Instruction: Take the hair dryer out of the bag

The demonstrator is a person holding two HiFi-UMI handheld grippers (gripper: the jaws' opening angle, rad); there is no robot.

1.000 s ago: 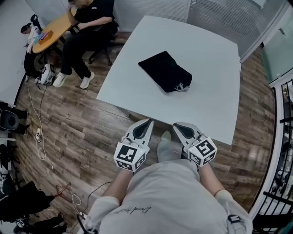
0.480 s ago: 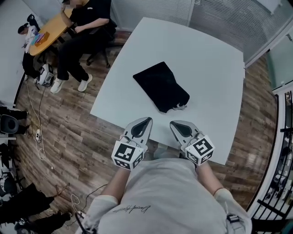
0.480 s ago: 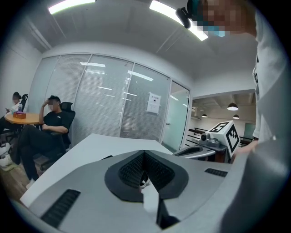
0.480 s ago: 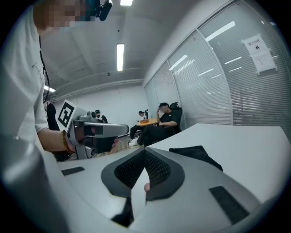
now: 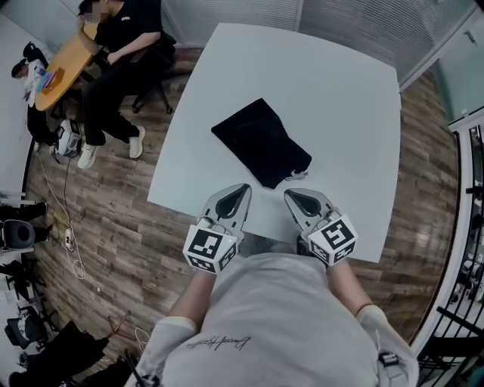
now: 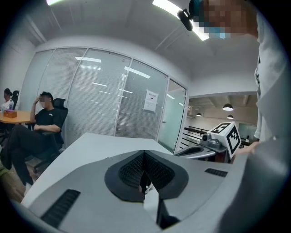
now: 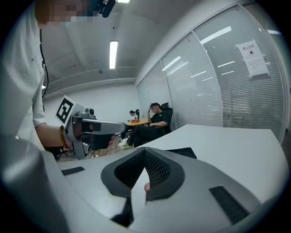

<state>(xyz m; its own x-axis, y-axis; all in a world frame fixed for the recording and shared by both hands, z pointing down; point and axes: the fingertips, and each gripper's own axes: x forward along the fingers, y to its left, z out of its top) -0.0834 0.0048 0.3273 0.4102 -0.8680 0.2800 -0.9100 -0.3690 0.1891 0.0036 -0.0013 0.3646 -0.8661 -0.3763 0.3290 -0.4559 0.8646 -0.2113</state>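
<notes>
A black drawstring bag [image 5: 261, 142] lies flat near the middle of the white table [image 5: 340, 91], its cinched mouth and white cord [image 5: 297, 175] towards me. No hair dryer shows outside it. My left gripper [image 5: 243, 189] and right gripper [image 5: 290, 195] are side by side at the table's near edge, short of the bag, both shut on nothing. In the right gripper view the bag [image 7: 183, 153] lies just beyond the shut right gripper [image 7: 144, 158], and the left gripper [image 7: 93, 127] is beside it. In the left gripper view the shut left gripper [image 6: 144, 157] hides the bag.
A person in black [image 5: 121, 53] sits on a chair by a round wooden table [image 5: 54, 66] at the far left. Cables [image 5: 69, 240] and gear lie on the wood floor. Glass walls with blinds [image 5: 355, 19] stand behind the table, and a railing [image 5: 465, 249] at the right.
Both grippers have moved forward together, from over the floor to the table's near edge. The bag now lies closer to them. Both stay shut.
</notes>
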